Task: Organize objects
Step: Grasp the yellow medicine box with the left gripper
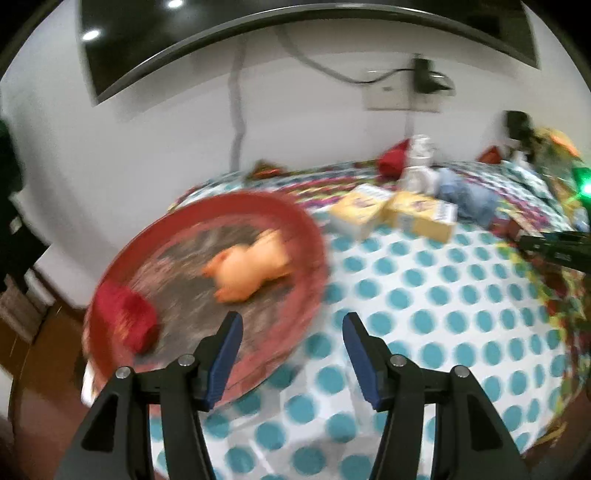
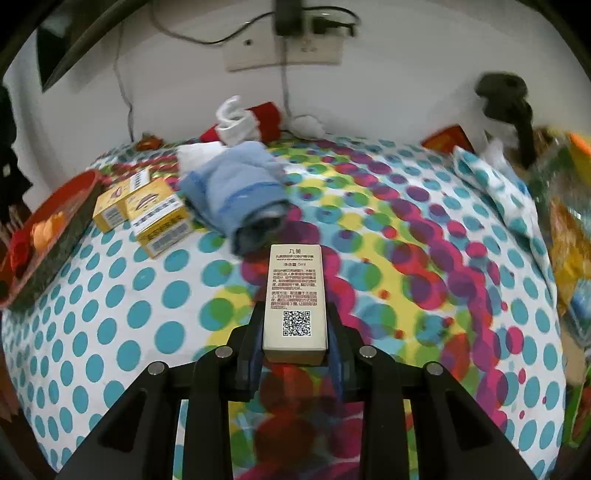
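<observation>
The right gripper (image 2: 295, 345) is clamped on a slim cream cardboard box (image 2: 295, 295) printed with small text and a QR code; its blue pads press both long sides near the box's rear end, and the box juts forward along the fingers above the dotted multicoloured cloth (image 2: 110, 314). Just ahead of the box's far end lies a rolled light-blue towel (image 2: 236, 192). To the left of the towel sit 2 yellow cardboard cartons (image 2: 147, 210), touching each other. Beyond the towel, against the white wall, rests a red and white fabric bundle (image 2: 247, 122). Far to the left of this claw is the round red tray (image 2: 48, 214) with an orange toy on it.

The left gripper (image 1: 291, 325) stands wide apart with nothing between its blue pads (image 1: 227, 350). In its blurred view the red tray (image 1: 303, 221) lies ahead and to the left, its near rim under the left finger. On the tray are an orange rubber animal toy (image 1: 251, 266), ahead of the claw, and a red crumpled object (image 1: 125, 317) to the left. Ahead and to the right lie the 2 yellow cartons (image 1: 395, 212), with the blue towel (image 1: 465, 199) behind them. A dark flat screen (image 1: 258, 33) hangs on the wall above.
</observation>
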